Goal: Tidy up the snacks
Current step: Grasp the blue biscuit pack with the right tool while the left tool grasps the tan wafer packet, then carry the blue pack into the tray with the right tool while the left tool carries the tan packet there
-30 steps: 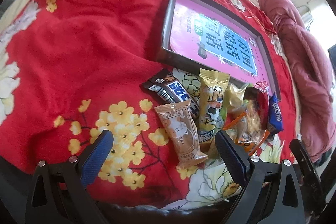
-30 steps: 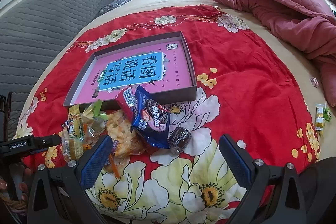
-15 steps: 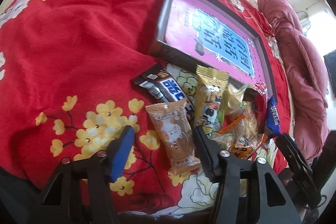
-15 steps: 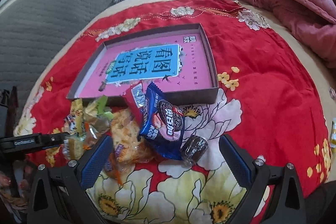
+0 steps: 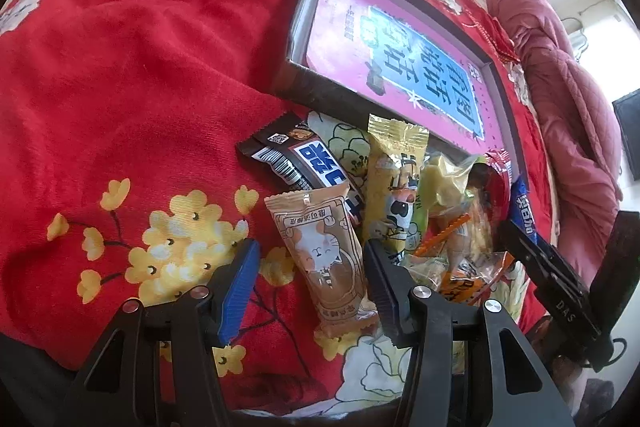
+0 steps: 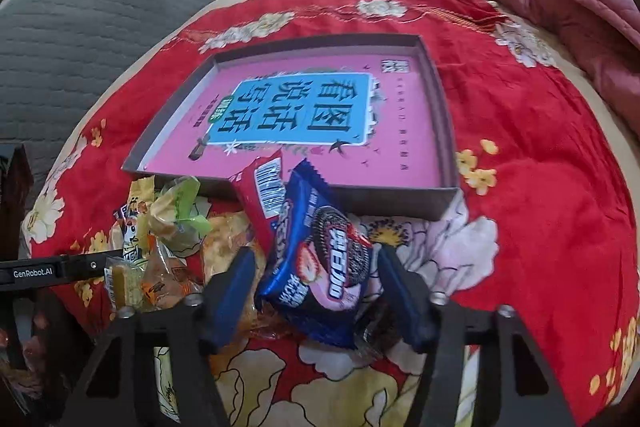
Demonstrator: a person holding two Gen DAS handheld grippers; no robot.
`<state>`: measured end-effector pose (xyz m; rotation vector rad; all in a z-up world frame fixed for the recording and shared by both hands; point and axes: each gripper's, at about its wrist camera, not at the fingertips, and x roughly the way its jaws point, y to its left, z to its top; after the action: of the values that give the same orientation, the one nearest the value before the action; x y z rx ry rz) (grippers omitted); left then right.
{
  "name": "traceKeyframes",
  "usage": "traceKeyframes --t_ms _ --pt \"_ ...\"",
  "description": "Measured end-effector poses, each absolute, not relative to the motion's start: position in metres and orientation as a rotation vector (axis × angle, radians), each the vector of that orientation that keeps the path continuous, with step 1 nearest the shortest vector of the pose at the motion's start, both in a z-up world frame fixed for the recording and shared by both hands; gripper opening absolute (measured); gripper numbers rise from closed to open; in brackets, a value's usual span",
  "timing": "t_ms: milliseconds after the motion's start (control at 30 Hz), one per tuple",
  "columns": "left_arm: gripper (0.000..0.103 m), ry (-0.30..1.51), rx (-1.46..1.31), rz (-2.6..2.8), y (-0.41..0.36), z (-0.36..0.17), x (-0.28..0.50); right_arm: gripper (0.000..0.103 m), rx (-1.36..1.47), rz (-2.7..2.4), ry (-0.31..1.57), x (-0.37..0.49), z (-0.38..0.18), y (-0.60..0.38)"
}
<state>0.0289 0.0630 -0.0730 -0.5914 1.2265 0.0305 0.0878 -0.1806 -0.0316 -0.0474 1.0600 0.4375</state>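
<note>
Red floral bedspread (image 5: 132,67) carries the snack pile, which lies just in front of the near wall of the pink-lined box (image 6: 436,131); nothing is inside the box yet.

Step in hand, by my judgement: a two-handed pick. My left gripper (image 5: 308,279) straddles the tan cat-print packet (image 5: 320,247), jaws part-closed and near its edges but not visibly clamped. My right gripper (image 6: 316,287) brackets the blue cookie packet (image 6: 320,259) in the same narrowed, unclamped state.

Next move calls for closing both until the wrappers are pinched, lifting clear of the neighbouring packets, then carrying over the box wall. Wrappers look slick and crinkly; slippage is a risk.

Against a second ago: both grippers stood wide and further back from the pile; they have advanced and narrowed.
</note>
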Motion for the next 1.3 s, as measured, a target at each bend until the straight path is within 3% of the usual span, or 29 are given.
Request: traceKeyframes --t_ms 133,233,400,533,1300 --pt "0.054 1.22 -0.604 0.023 0.065 -0.075 0.029 0.053 -0.026 0.446 1.048 0.09 -0.032 -0.184" --pt "0.039 1.21 -0.603 0.024 0.067 -0.076 0.03 0.051 0.007 0.451 1.041 0.091 -0.031 -0.189" --pt "0.033 1.197 -0.613 0.01 0.068 -0.075 0.03 0.046 0.046 0.454 1.025 0.092 -0.027 -0.195" --pt "0.031 1.182 -0.602 0.003 0.067 -0.069 0.028 0.04 0.073 0.46 1.0 0.09 -0.02 -0.201" --pt "0.03 1.053 -0.531 0.028 0.068 -0.014 0.025 0.03 0.172 0.477 0.955 0.09 -0.005 -0.217"
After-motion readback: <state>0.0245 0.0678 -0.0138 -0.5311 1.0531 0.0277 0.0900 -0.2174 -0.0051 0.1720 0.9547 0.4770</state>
